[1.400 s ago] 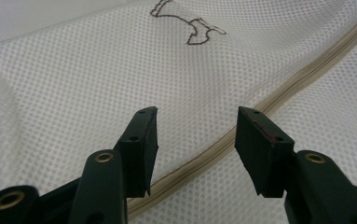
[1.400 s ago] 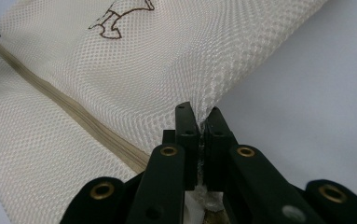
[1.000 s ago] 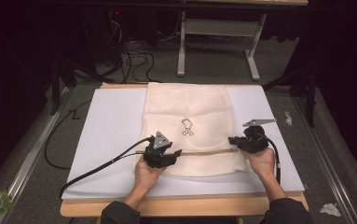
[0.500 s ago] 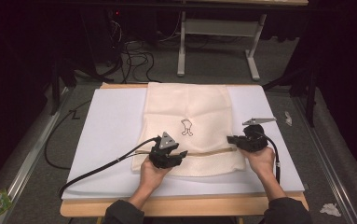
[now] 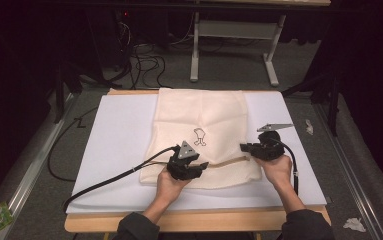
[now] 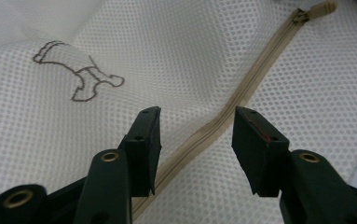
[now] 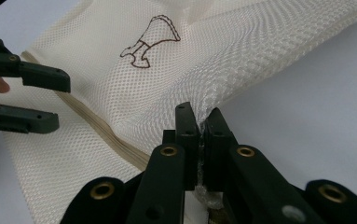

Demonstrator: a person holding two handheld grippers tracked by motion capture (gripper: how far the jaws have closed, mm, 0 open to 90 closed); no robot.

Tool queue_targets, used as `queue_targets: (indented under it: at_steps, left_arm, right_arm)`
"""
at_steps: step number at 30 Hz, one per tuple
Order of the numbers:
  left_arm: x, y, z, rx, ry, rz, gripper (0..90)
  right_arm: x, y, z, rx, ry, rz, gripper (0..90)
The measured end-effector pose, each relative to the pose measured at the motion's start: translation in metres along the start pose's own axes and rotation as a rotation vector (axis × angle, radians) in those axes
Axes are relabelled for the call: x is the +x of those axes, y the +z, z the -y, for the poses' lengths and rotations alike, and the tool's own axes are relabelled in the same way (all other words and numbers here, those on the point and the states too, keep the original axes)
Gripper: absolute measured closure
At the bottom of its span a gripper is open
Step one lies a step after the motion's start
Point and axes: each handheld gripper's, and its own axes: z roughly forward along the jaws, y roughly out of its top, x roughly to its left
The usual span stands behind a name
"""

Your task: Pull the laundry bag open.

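A cream mesh bag (image 5: 204, 117) with a small outlined figure (image 5: 199, 136) lies flat on the white board. A beige zipper (image 5: 225, 163) runs across its near part. My left gripper (image 5: 205, 165) is open and low over the bag. In the left gripper view its jaws straddle the zipper (image 6: 253, 81), with the gripper (image 6: 195, 116) holding nothing, and the zipper pull (image 6: 303, 14) lies far ahead. My right gripper (image 5: 244, 147) is shut on the bag's right edge, and mesh is bunched between its closed fingers (image 7: 200, 116). The right gripper view shows the open left gripper (image 7: 62, 101) at the far left.
The white board (image 5: 114, 140) covers a wooden table (image 5: 194, 221). A black cable (image 5: 114, 177) trails left from the left gripper across the board. Beyond the table are floor cables (image 5: 144, 55) and a metal frame (image 5: 239, 35). Crumpled paper (image 5: 354, 224) lies on the floor at the right.
My left gripper has slid a little to the right along the zipper line. The right gripper has kept its hold in the same place.
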Motion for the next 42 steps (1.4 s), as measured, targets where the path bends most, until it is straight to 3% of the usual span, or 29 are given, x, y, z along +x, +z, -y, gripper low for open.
queue_targets:
  at_steps: [16,31,35,42]
  left_arm:
    - [-0.01,0.008,-0.006,-0.01,0.01,0.05,53.4]
    - [-0.011,0.01,-0.009,-0.026,-0.021,0.097,55.6]
    - [-0.014,0.012,-0.011,-0.013,0.004,0.09,55.8]
    - [-0.024,0.018,-0.02,-0.009,0.021,0.118,55.9]
  right_arm:
    - [0.004,0.003,-0.002,-0.01,0.005,-0.022,88.7]
    - [0.006,0.004,-0.003,-0.017,-0.001,-0.038,88.7]
    - [0.007,0.005,-0.003,-0.02,-0.001,-0.042,88.7]
    - [0.008,0.004,-0.003,-0.025,-0.006,-0.051,88.7]
